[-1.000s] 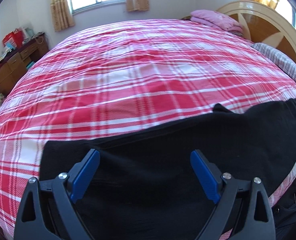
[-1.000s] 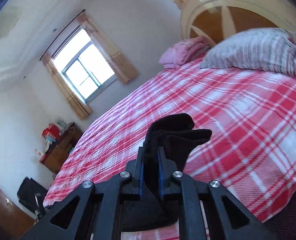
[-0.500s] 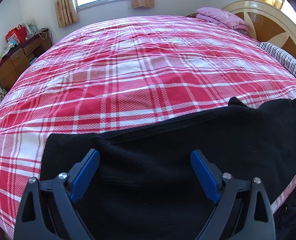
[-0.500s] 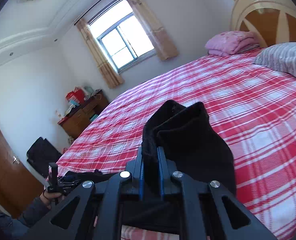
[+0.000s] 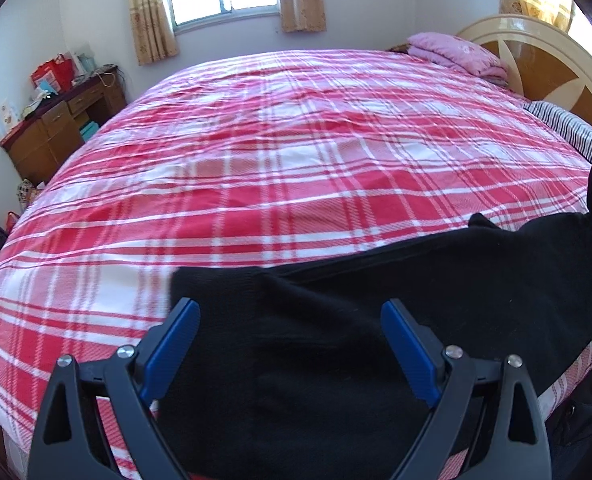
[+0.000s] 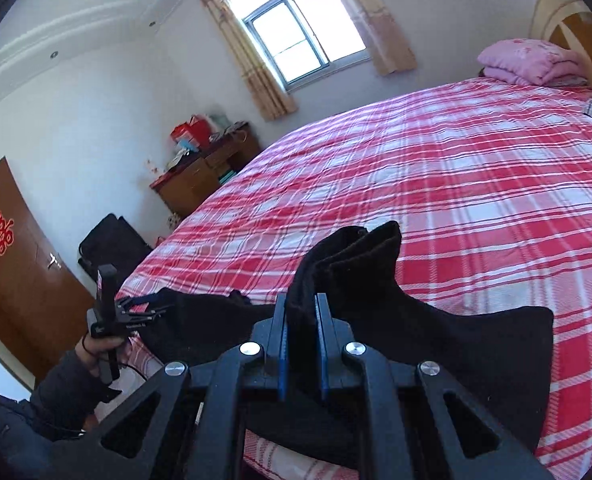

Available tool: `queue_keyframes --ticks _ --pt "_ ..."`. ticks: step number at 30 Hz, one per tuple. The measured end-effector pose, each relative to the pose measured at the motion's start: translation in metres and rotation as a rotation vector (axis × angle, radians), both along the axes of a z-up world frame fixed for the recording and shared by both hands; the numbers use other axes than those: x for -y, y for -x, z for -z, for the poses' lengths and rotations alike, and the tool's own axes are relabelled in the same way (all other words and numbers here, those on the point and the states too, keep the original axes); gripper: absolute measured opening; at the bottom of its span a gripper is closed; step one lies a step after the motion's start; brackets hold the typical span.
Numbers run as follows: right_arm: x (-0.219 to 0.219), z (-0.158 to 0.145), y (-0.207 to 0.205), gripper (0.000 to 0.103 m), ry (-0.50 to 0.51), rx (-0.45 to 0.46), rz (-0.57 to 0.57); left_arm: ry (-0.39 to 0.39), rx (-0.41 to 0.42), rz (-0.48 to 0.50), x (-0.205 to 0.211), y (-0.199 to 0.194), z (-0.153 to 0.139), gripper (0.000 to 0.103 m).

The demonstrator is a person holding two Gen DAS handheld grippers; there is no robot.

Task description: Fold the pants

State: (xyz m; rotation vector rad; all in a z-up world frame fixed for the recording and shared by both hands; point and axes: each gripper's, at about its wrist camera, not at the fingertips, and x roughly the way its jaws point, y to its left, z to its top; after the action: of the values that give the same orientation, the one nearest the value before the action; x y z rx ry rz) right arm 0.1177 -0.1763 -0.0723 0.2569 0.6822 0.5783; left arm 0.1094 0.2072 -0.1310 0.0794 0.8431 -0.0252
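Observation:
Black pants (image 5: 416,292) lie along the near edge of the red plaid bed (image 5: 296,160). My left gripper (image 5: 291,320) hovers over their left end, its blue pads (image 5: 175,336) wide apart and open, nothing pinched. In the right wrist view my right gripper (image 6: 300,312) is shut on a bunched fold of the pants (image 6: 356,256), which stands up above the jaws and drapes down to the right onto the bed (image 6: 476,180). At the far left of that view a hand (image 6: 95,348) holds the left gripper (image 6: 143,308) over the pants' other end.
A folded pink blanket (image 5: 456,52) and a striped pillow (image 5: 568,128) lie by the headboard (image 5: 536,60). A wooden desk (image 6: 199,176) with clutter, a black bag (image 6: 111,244) and a brown door (image 6: 11,264) stand along the left wall.
My right gripper has swung left and rolled level with the pants fold in it; the left hand has come into its view. In the left wrist view the pants' end has shifted rightwards.

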Motion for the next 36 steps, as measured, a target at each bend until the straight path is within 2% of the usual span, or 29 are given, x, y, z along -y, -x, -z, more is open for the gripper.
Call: queue_keyframes --ticks 9,13,21,27,31,36 --pt "-0.042 0.028 -0.006 0.011 0.069 -0.041 -0.078 0.009 -0.011 -0.062 -0.023 0.004 0.005 0.095" --pt "-0.066 0.041 -0.007 0.011 0.133 -0.045 -0.109 0.02 0.002 -0.044 -0.016 0.006 0.001 0.095" --pt "-0.105 0.07 -0.009 0.011 0.29 -0.057 -0.161 0.044 -0.004 0.081 0.028 0.013 -0.005 0.095" --pt "-0.121 0.091 -0.004 0.011 0.397 -0.065 -0.211 0.117 -0.037 0.167 0.06 0.015 -0.001 0.095" --pt "-0.124 0.095 -0.002 0.012 0.423 -0.059 -0.222 0.124 -0.038 0.23 0.087 0.016 -0.002 0.095" --pt "-0.121 0.09 -0.001 0.017 0.437 -0.076 -0.25 0.219 -0.056 0.32 0.127 0.006 -0.007 0.095"
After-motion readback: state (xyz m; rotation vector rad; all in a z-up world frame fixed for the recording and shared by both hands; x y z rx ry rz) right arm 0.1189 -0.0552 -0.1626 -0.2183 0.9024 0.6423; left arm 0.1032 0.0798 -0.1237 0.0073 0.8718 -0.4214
